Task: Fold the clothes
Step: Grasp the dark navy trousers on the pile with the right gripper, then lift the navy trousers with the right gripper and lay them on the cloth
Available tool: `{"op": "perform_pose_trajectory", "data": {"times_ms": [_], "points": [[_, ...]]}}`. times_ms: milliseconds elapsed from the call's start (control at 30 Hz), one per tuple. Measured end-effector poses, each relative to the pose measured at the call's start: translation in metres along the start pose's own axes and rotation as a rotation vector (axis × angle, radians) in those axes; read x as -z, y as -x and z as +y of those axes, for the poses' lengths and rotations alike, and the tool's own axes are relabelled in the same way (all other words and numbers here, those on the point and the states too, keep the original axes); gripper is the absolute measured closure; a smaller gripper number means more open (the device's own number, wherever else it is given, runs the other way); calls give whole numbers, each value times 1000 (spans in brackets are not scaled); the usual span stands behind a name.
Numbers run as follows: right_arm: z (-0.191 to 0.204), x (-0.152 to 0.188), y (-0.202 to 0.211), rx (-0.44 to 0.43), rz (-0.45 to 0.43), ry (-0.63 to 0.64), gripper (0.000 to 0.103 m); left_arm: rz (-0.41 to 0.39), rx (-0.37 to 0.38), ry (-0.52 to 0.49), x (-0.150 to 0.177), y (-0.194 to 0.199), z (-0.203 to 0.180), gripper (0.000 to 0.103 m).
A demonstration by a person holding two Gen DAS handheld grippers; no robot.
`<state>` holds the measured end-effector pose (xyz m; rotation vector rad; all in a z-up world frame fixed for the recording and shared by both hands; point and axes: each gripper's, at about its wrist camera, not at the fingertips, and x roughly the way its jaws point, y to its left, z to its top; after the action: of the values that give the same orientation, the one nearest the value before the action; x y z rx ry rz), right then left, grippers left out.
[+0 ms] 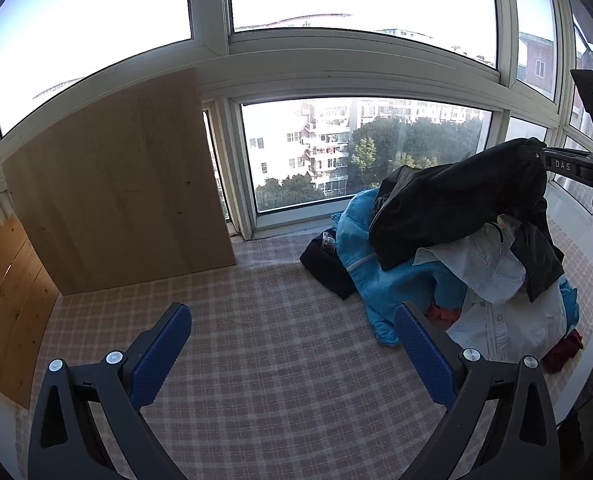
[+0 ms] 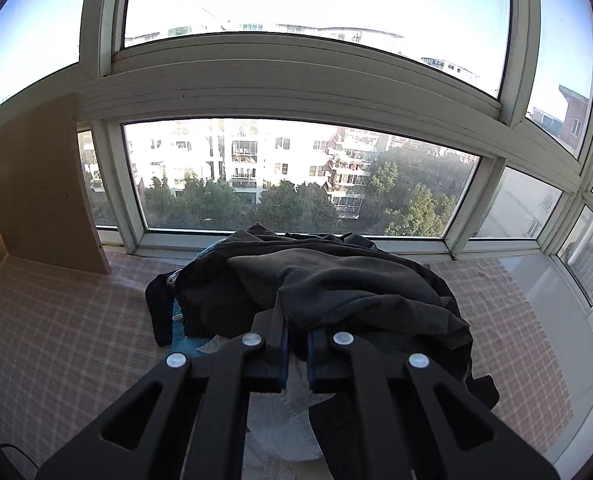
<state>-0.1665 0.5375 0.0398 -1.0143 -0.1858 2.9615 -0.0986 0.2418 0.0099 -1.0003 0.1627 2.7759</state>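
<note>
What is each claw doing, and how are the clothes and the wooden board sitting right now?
Left gripper: open, empty, above the checked cloth.
Right gripper: shut on the dark garment.
Dark garment: lifted off the pile, draped.
Blue garment: crumpled, unfolded.
White shirt: crumpled, unfolded.
Wooden board: upright against the window.

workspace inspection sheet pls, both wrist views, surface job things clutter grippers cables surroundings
surface: pink plaid cloth, bare in front of the left gripper.
job's things: clothes pile at the right, unfolded; black garment on top, lifted at one end; white shirt and blue jacket beneath; dark item beside the pile; something red at the bottom edge.
clutter: wooden board leaning upright by the window.
grippers: left gripper open, holding nothing; right gripper shut on the black garment.
cables: nothing seen.
surroundings: large windows, apartment blocks and trees outside; white sill at the right.
</note>
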Motion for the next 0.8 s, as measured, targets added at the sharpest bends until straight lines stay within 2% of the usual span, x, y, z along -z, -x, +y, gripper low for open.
{"op": "perform_pose_trajectory", "data": {"times_ms": [233,467,667,800], "points": [[85,-27,68,-76,-101,59,97,-14,-14,29,39,32,73,1],[221,-46,129,-142,-186,157,97,-18,-53,33,73,73,172,1],[318,-59,184,-286,-270,177,97,-13,-107,50,100,103,254,1],[367,-57,194,-364,-275,184,97,-1,-155,57,119,116,299,1]]}}
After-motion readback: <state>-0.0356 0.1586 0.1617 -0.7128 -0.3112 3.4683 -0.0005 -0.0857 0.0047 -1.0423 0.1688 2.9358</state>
